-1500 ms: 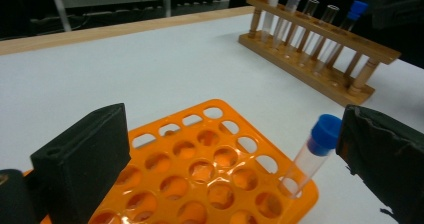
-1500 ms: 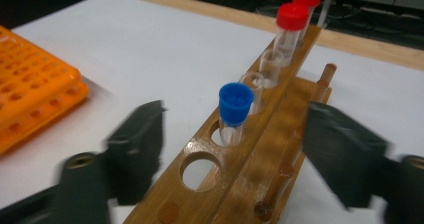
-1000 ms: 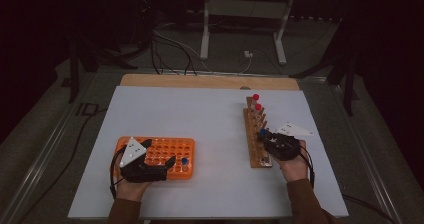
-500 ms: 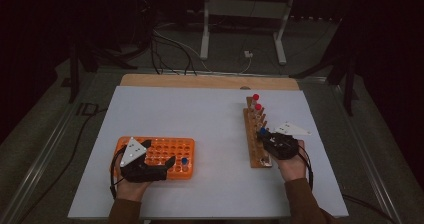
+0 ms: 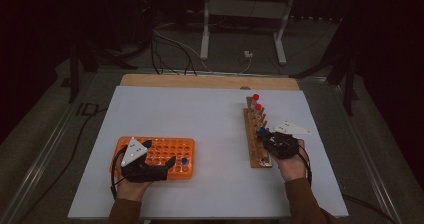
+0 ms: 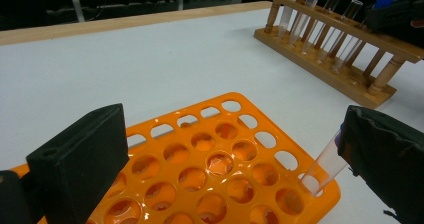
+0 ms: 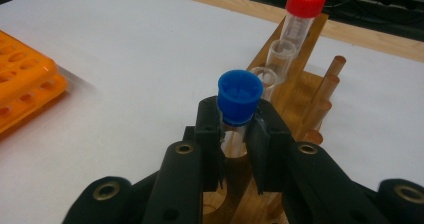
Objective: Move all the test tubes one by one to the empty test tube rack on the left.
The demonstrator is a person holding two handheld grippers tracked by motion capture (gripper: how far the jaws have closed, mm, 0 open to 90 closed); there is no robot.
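High view: white counter (image 5: 200, 119) fills mid frame. Orange rack (image 5: 165, 151) lower left, one blue-capped tube (image 5: 184, 162) standing in its right end. Left tongs (image 5: 162, 168) lie over the rack's near edge, jaws wide apart, nothing between them, hand coming in from the bottom. Wooden rack (image 5: 255, 134) right of centre, running up-frame, two red-capped tubes (image 5: 256, 102) at its far end. Right tongs (image 5: 263, 134) sit at the wooden rack's middle, closed on a blue-capped tube (image 5: 262, 130)

Left gripper view: two black jaws stand far apart at lower left and lower right, orange rack (image 6: 215, 159) between and below them. A clear tube (image 6: 325, 164) leans in a corner hole at lower right, just beside the right jaw; touching or not, cannot tell. Wooden rack (image 6: 350, 54) upper right with clear tubes in it; the other tongs' dark body at the top right corner

Right gripper view: right tongs (image 7: 235, 129) narrow, pads pressed on both sides of the tube just under its blue cap (image 7: 240, 95), centre frame. Tube upright over the wooden rack (image 7: 300, 99). Open clear tubes (image 7: 280, 54) behind it, then a red-capped tube (image 7: 304, 6) at top. Orange rack's corner (image 7: 25, 89) at left edge
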